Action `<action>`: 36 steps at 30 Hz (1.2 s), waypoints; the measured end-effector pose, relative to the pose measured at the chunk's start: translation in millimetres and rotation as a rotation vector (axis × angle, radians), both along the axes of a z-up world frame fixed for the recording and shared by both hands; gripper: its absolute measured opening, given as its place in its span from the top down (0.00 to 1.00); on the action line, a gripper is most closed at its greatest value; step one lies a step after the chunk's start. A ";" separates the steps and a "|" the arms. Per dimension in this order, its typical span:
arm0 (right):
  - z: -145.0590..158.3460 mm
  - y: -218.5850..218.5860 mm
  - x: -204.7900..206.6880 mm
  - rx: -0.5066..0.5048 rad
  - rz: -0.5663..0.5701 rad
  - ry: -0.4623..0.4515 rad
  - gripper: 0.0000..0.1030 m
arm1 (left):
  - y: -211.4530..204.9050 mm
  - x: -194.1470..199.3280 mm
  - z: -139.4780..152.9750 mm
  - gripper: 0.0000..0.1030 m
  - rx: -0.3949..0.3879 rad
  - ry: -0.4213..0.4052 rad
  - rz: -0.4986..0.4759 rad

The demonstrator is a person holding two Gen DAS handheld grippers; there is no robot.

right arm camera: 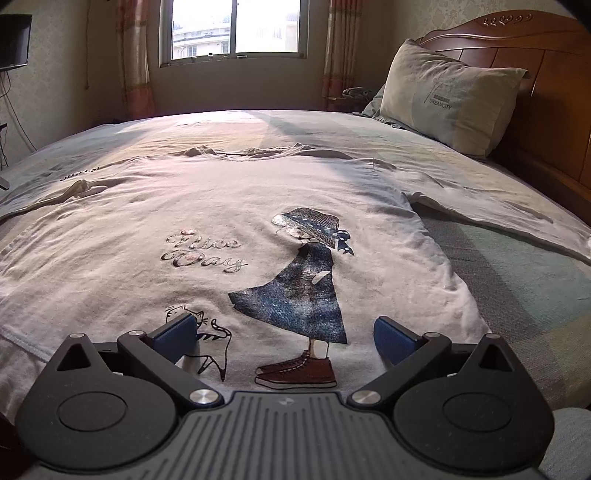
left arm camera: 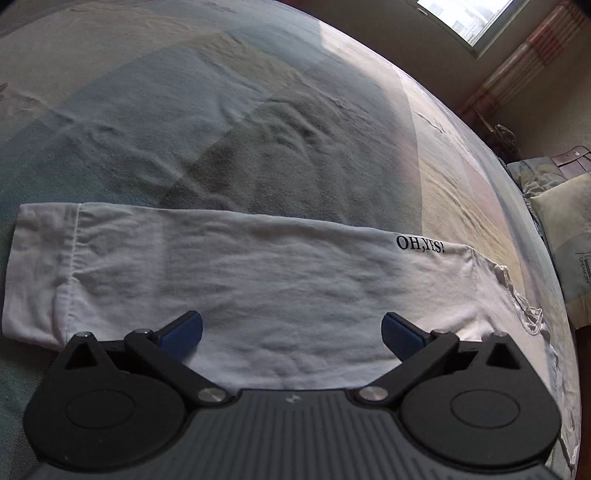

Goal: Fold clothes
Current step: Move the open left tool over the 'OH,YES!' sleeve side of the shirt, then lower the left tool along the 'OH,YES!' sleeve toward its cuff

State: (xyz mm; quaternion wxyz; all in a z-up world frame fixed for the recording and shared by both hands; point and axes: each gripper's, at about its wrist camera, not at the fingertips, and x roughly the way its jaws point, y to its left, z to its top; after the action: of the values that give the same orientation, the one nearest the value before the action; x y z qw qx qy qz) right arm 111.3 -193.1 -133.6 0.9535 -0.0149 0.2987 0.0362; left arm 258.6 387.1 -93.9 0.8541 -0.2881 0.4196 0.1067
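A: Where is the shirt?

B: The white shirt (right arm camera: 229,206) lies flat on the bed (right arm camera: 517,280), front side up. It has a picture of a girl in a blue dress (right arm camera: 299,291) on it, and a little cat (right arm camera: 207,332) drawn beside her. The words "Nice Day" (right arm camera: 203,253) sit to the left of the girl.

A: What about the sleeves?

B: One sleeve (right arm camera: 498,206) stretches out toward the pillow (right arm camera: 447,99). In the left wrist view, the other long sleeve (left arm camera: 240,280) lies straight across the bed sheet (left arm camera: 240,129). It has "OH,YES!" (left arm camera: 420,244) printed in black near the shoulder.

A: Is the left hand-held gripper (left arm camera: 291,332) holding anything?

B: No. Its two blue fingers (left arm camera: 183,334) are spread wide apart just over the sleeve. Nothing is between them.

A: And the right hand-held gripper (right arm camera: 284,336)?

B: It is released too. Its blue fingers (right arm camera: 393,341) are wide apart over the bottom part of the shirt, near the girl's brown shoes (right arm camera: 297,371).

A: What else is in the room?

B: A window (right arm camera: 236,27) with curtains (right arm camera: 135,55) is behind the bed, and a wooden headboard (right arm camera: 546,74) stands behind the pillow.
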 end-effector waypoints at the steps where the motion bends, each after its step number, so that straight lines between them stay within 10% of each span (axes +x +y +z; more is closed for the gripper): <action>1: -0.2 -0.1 -0.2 0.000 0.000 -0.002 0.00 | 9.2 -6.7 1.9 0.01 0.010 -0.008 0.042; 15: 0.6 1.9 -0.1 -0.002 -0.010 0.001 0.00 | 33.6 -17.4 4.2 0.01 0.049 0.012 0.193; 27: 0.9 -1.5 -1.3 0.006 0.004 0.005 0.00 | -30.1 -13.4 9.5 0.02 0.058 0.060 0.105; 36: -0.3 -1.9 -2.6 0.008 0.012 -0.006 0.00 | -152.7 -20.4 89.3 0.01 0.198 -0.083 -0.256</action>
State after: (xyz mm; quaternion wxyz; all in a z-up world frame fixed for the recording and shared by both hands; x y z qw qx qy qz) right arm 108.7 -195.0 -133.9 0.9542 -0.0129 0.2957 0.0430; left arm 238.2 234.4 -4.6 0.9017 -0.1509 0.4044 0.0260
